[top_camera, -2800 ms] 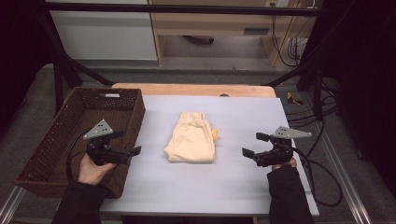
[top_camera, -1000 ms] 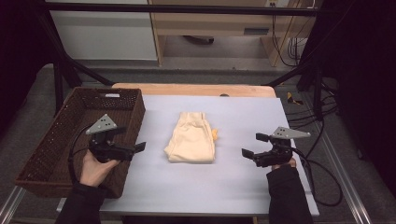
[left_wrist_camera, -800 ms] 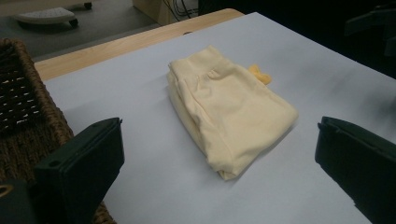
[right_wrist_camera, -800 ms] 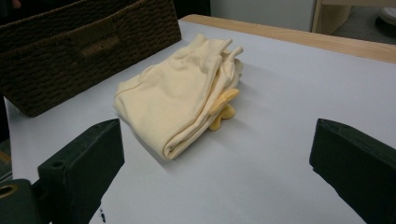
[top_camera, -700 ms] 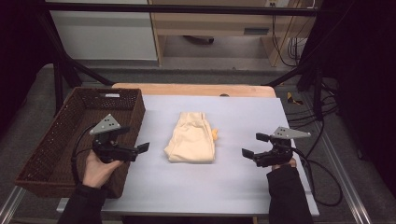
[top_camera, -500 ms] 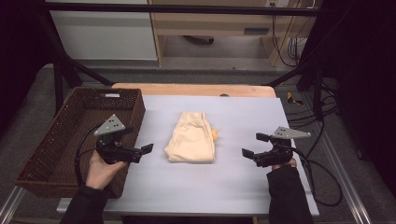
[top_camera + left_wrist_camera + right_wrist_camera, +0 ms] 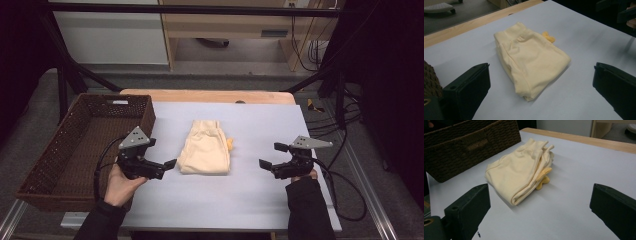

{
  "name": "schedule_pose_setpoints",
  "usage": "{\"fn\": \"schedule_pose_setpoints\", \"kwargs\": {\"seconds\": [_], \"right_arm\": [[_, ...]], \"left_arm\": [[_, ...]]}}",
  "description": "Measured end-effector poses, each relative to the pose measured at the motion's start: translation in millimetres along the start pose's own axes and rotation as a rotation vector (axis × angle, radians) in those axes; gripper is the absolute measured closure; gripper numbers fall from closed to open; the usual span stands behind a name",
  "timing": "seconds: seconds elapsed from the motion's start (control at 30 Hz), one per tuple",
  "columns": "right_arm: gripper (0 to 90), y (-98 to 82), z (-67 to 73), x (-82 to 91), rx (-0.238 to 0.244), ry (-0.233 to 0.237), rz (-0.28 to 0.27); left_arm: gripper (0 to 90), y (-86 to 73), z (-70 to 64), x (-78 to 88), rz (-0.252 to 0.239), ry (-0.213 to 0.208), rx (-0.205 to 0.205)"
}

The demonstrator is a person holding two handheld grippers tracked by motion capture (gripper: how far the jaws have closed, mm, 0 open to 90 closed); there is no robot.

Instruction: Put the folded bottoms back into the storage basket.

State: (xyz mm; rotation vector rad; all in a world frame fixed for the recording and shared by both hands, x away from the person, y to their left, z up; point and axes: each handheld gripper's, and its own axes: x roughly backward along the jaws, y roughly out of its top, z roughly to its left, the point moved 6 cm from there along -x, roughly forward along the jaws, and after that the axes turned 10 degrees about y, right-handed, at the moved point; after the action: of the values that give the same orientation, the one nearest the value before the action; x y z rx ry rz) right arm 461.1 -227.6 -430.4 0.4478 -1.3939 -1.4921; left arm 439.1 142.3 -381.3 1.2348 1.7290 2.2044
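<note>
A folded pale yellow garment (image 7: 205, 147) lies in the middle of the white table top (image 7: 250, 195), with a darker yellow bit (image 7: 229, 144) sticking out at its right side. My left gripper (image 7: 169, 166) is open just left of the garment's near corner, jaws pointing at it and holding nothing. In the left gripper view the garment (image 7: 531, 60) lies between and beyond the two jaws. My right gripper (image 7: 270, 155) is open and empty, well to the right of the garment. In the right gripper view the garment (image 7: 519, 173) lies ahead.
A dark brown wicker basket (image 7: 145, 117) stands along the table's left side, close behind my left hand; its wall (image 7: 474, 145) shows in the right gripper view. A wooden strip (image 7: 210, 95) runs along the far edge. Cables (image 7: 345, 195) trail at the right.
My left gripper has moved right, from over the basket's edge to beside the garment's near-left corner. The right gripper and the garment have stayed put.
</note>
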Motion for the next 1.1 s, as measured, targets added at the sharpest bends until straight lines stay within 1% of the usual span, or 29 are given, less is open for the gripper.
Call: {"fn": "schedule_pose_setpoints", "kwargs": {"seconds": [0.07,0.1,0.13,0.17,0.23,0.27,0.33,0.47,0.53,0.73,0.83,1.0,1.1], "right_arm": [[3.3,0.2,-0.1,0.2,0.0,0.0,-0.002],[3.3,0.2,-0.1,0.2,0.0,0.0,-0.002],[3.2,0.3,-0.1,0.4,0.001,0.0,-0.002],[3.2,0.3,-0.1,0.4,0.001,0.0,-0.002],[3.2,0.2,-0.4,0.7,0.0,0.001,-0.003],[3.2,0.1,-0.5,0.8,0.001,0.0,-0.002],[3.2,0.2,-0.2,0.8,0.002,0.003,-0.004],[3.3,-0.2,0.1,0.3,0.0,0.003,-0.001],[3.3,-0.1,0.0,0.4,0.0,0.003,-0.002],[3.3,-0.3,-0.7,1.0,-0.001,0.001,-0.003],[3.3,-0.4,-0.5,0.4,-0.001,0.003,-0.003],[3.3,-1.4,-0.9,-0.3,-0.002,0.001,0.003],[3.3,-2.1,-1.1,-0.8,-0.002,0.0,0.006]], "left_arm": [[1.3,-1.5,-4.9,-5.6,0.011,0.001,-0.008],[1.3,-1.5,-4.9,-5.6,0.011,0.001,-0.008],[1.3,-2.7,-8.7,-9.1,0.023,-0.009,-0.012],[1.3,-2.7,-8.7,-9.1,0.023,-0.009,-0.012],[1.3,-4.2,-14.0,-13.9,0.033,-0.01,-0.023],[1.3,-4.2,-14.0,-13.9,0.033,-0.01,-0.023],[1.3,-6.2,-18.0,-19.2,0.043,-0.012,-0.026],[1.3,-7.9,-19.1,-23.7,0.049,-0.006,-0.027],[1.3,-9.3,-19.4,-27.5,0.058,-0.014,-0.02],[1.3,-10.5,-21.5,-35.5,0.066,-0.013,-0.013],[1.3,-10.0,-22.7,-39.4,0.072,-0.02,-0.01],[1.3,-10.1,-22.8,-43.3,0.078,-0.016,-0.014],[1.3,-8.8,-21.8,-46.3,0.077,-0.013,-0.009]]}}
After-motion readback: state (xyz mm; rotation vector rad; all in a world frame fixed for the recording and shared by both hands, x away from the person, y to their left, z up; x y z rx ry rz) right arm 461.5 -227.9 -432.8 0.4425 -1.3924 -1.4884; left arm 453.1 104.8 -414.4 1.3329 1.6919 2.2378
